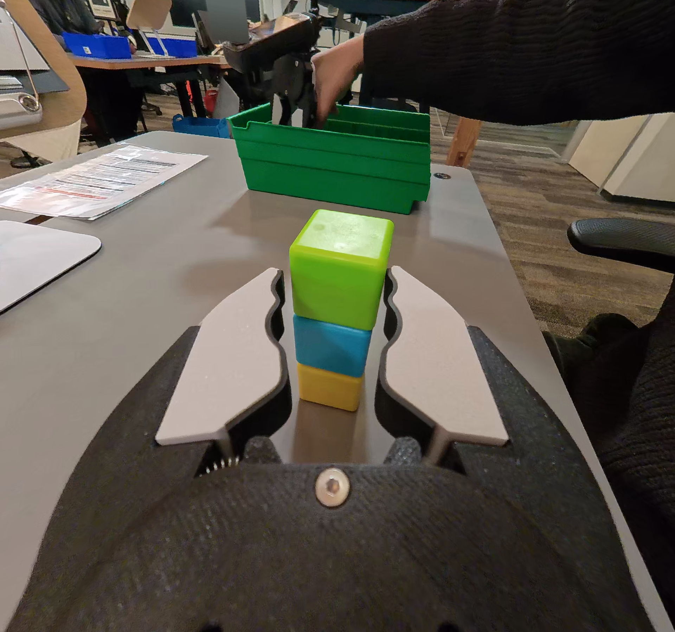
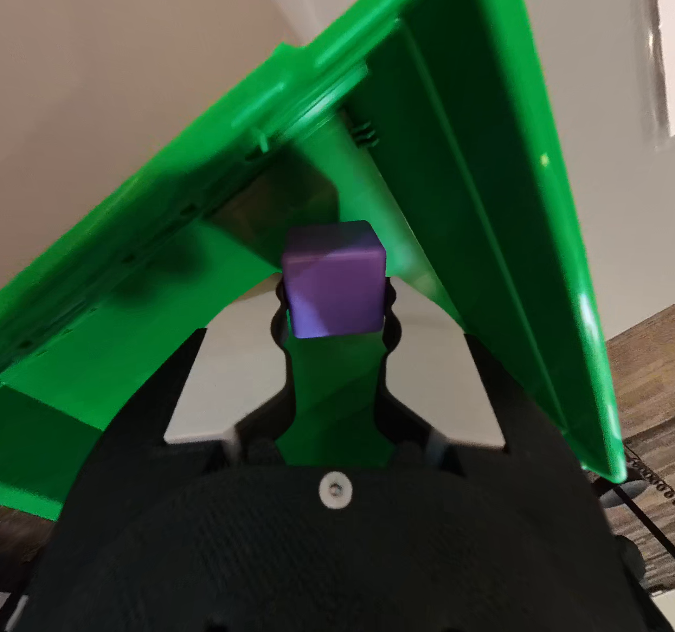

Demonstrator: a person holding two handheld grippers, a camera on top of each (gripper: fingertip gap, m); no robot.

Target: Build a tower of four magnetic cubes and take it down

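Note:
A stack of three cubes stands on the grey table point(image 1: 146, 285): a yellow cube point(image 1: 328, 388) at the bottom, a blue cube point(image 1: 330, 344) in the middle, a lime green cube point(image 1: 339, 271) on top. My left gripper point(image 1: 334, 278) has both fingers against the sides of the lime green cube, with no gap showing. My right gripper point(image 2: 334, 285) is shut on a purple cube point(image 2: 334, 285) inside a green bin point(image 2: 475, 176). In the left wrist view the right gripper point(image 1: 296, 110) reaches down into the green bin point(image 1: 328, 172) at the far side of the table.
A person's dark-sleeved arm point(image 1: 511, 55) stretches over the bin. A laminated sheet point(image 1: 98, 180) and a white pad point(image 1: 36, 260) lie at the left of the table. A chair armrest point(image 1: 621, 242) is off the right edge. Desks with blue bins point(image 1: 96, 44) stand behind. One gripper's finger ends stand about 40 cm off the other's.

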